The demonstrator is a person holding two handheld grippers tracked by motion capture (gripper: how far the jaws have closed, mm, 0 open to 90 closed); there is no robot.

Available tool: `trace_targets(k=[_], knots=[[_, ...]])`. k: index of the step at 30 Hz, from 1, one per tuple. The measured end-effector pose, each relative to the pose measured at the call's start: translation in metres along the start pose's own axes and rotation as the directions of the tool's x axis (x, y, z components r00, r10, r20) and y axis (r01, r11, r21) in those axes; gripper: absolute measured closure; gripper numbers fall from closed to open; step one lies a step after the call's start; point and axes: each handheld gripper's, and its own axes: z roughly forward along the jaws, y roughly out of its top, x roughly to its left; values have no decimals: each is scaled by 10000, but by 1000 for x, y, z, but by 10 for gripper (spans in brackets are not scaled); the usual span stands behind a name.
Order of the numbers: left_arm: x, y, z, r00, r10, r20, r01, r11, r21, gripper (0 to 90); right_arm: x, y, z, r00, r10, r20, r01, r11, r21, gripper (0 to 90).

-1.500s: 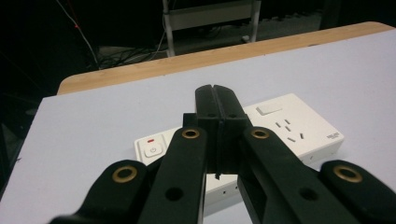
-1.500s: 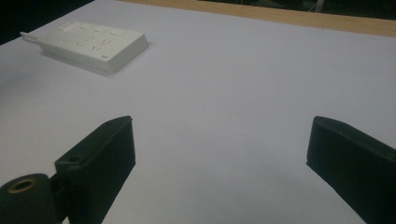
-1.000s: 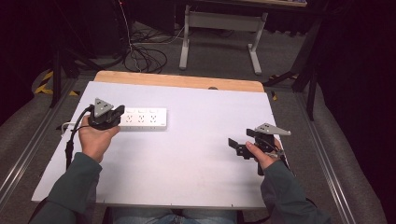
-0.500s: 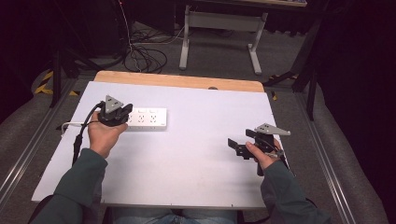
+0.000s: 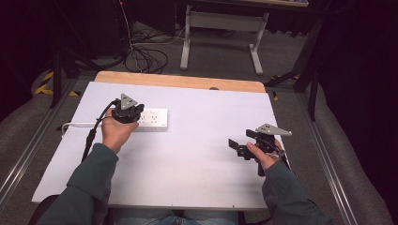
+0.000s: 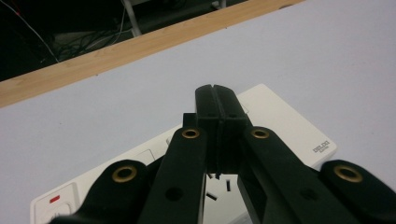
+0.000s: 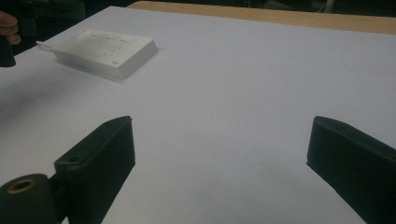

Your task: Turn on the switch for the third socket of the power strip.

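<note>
The white power strip (image 5: pixel 149 119) lies in the upper left of the high view on the white surface (image 5: pixel 197 154). The left tongs (image 6: pixel 217 109), pressed together and empty, hover just above its sockets. The right tongs (image 7: pixel 219 154) stand wide apart, idle, well away at lower right. Nothing looks pressed or plugged yet; the work seems barely begun.

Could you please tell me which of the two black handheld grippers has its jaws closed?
The left gripper, poised over the white plastic power strip: its jaws meet, nothing between them. The right gripper has its jaws standing wide apart.
</note>
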Motion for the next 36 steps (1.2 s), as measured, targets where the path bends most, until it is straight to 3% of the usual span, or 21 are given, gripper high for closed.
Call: trace_targets(k=[9, 11, 13, 29, 36], knots=[[-4, 0, 20, 9999, 53, 94, -55, 9996, 259, 899, 0, 0, 2, 10000, 9, -15, -9, 10000, 34, 82], [-6, 2, 24, 9995, 312, 80, -315, 9987, 396, 899, 0, 0, 2, 10000, 1, -46, -1, 10000, 27, 82], [-9, 5, 27, 9996, 187, 211, -195, 9991, 381, 899, 0, 0, 3, 10000, 9, -55, -9, 10000, 15, 82], [-12, 8, 54, 9985, 475, 278, -503, 9929, 1078, 899, -2, 0, 2, 10000, 21, -45, -21, 10000, 76, 82], [-9, 6, 59, 9994, 277, 195, -302, 9898, 1392, 899, -2, 0, 2, 9999, 54, -86, -54, 10000, 15, 82]])
